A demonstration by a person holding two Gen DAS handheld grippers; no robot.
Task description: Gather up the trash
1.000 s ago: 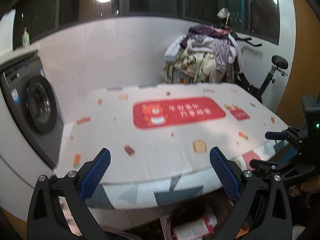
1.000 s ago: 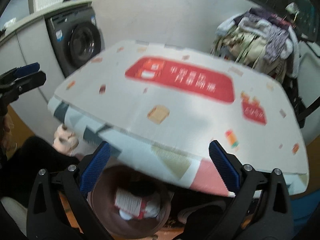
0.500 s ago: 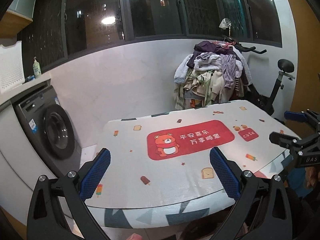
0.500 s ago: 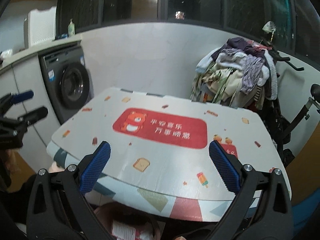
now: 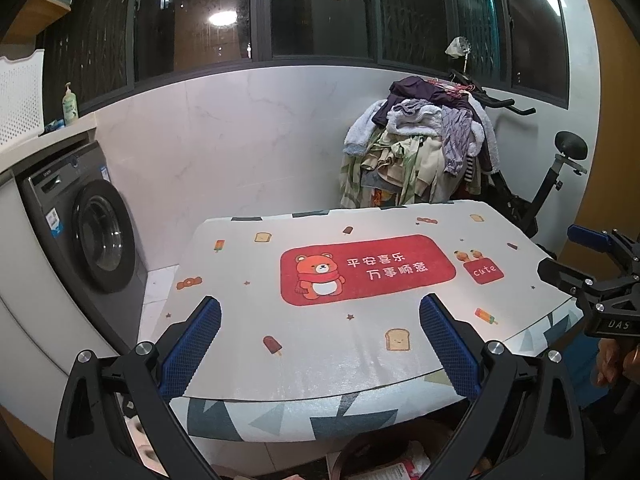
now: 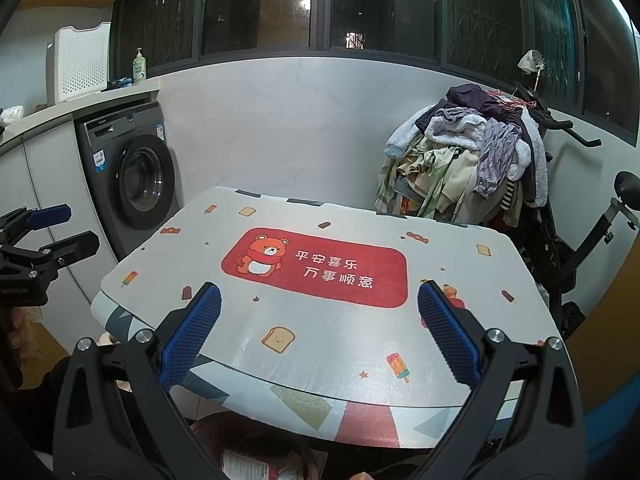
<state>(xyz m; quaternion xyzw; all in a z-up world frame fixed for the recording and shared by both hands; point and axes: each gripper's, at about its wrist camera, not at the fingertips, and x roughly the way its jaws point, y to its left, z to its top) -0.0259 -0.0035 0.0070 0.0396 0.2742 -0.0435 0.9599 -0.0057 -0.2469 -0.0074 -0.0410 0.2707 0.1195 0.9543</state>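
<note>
Judging from what shows, the trash [image 6: 256,464] is light paper or foil packaging: a white and red printed wrapper lying in a round brownish bin [image 6: 224,420] on the floor, under the near edge of the table [image 6: 320,336]. It looks thin and crumpled, so it should weigh almost nothing, give under the pads and perhaps slip if pinched on a flat glossy face; a folded edge or a crease would likely be the better place to take hold. In the left wrist view the same bin rim [image 5: 348,450] and packet [image 5: 404,470] peek out below the table's near edge.

Both grippers are released and carry nothing: the left gripper [image 5: 320,344] and the right gripper [image 6: 319,336] each hang with blue pads spread wide above the near edge of the table.

No trash shows on the tabletop. Its cloth is smooth and pale with a red bear panel at the centre and small toast and ice-lolly prints, with a patterned skirt over the edges. Past the far left corner stands a washing machine [image 6: 140,176] under a worktop; past the far right corner, an exercise bike heaped with clothes [image 6: 464,160]; dark windows run above a white wall
</note>
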